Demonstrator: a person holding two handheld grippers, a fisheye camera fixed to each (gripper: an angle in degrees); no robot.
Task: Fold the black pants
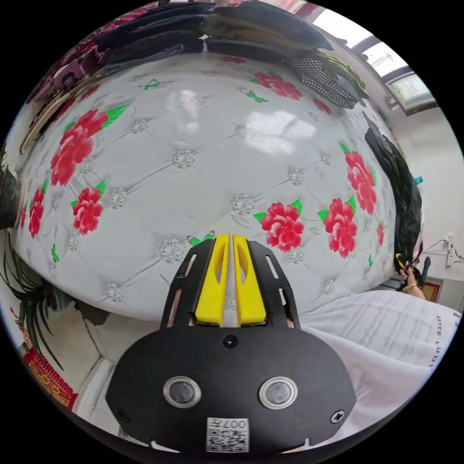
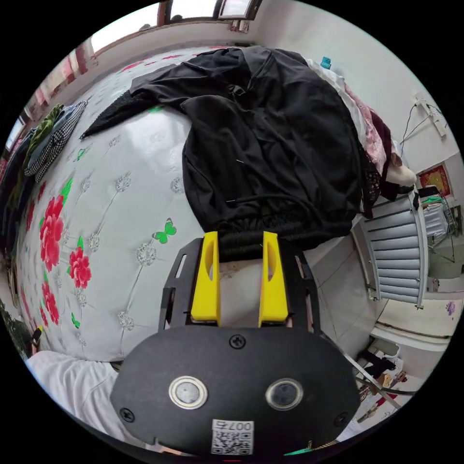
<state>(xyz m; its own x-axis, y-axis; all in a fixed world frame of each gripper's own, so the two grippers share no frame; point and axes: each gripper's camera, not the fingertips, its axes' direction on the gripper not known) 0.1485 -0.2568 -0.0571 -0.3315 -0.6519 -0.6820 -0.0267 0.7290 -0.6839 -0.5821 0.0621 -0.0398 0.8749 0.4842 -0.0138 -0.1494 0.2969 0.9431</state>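
Left gripper (image 1: 232, 238): we see its yellow jaws nearly together, a thin slit between them, nothing held, poised above the bed.
Right gripper (image 2: 240, 235): we see its jaws apart, one on either side of the gathered waistband; whether they touch the cloth we cannot tell.
Black pants (image 2: 270, 140): we find them heaped at the bed's edge, waistband toward the right gripper, one leg trailing away across the cover.
Bed (image 1: 193, 145): we note a glossy white tufted cover printed with red flowers and green butterflies.
Other clothes (image 1: 217, 29): we see dark garments and a checked piece along the far edge.
Pile beside the pants (image 2: 377, 130): we note pink and white fabrics.
Person: we see a white sleeve (image 1: 386, 333).
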